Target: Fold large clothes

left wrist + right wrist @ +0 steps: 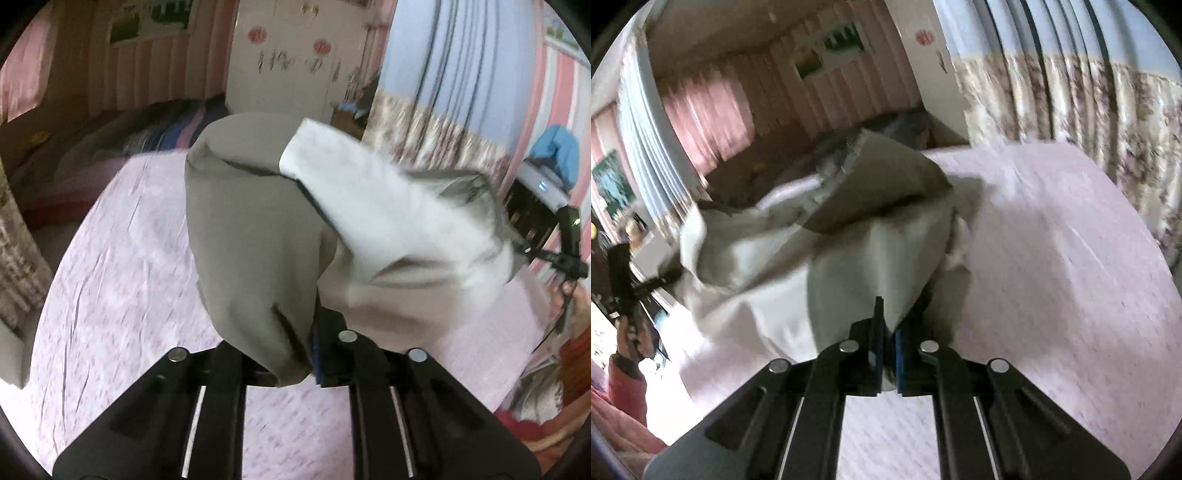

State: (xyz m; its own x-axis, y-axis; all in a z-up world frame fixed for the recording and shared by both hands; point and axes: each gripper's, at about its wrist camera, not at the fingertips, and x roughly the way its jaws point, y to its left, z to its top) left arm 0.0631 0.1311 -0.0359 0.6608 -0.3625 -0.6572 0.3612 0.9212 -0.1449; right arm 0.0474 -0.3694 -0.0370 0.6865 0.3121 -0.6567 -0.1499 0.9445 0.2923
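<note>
Cloth, soft and limp, was what both hands had to manage. From the left wrist view, the left gripper [295,354] had its jaws closed narrow on a bunched fold of the garment [255,236], a grey-beige piece with a pale white lining turned outward on one side. It hung lifted above the bed [122,266], whose sheet was pink with a small print, and draped across toward the right gripper [565,266], visible at the far edge with the other end of the fabric running to it. Motion blur smeared the white part, so seams there were hard to read. A short slit, maybe a pocket or buttonhole, showed near the pinch.

From the right wrist view, the right gripper [889,350] was pinched almost fully closed on a thin corner of the same garment [857,254], which billowed up in front of it. The left gripper [626,277] showed at the left edge, gripped by the person's hand [631,339] in a pink sleeve.

I judged the fabric light and floppy, not slippery, likely to sag in the middle unless held taut. Corners or a hem edge looked the best places to hold.
</note>
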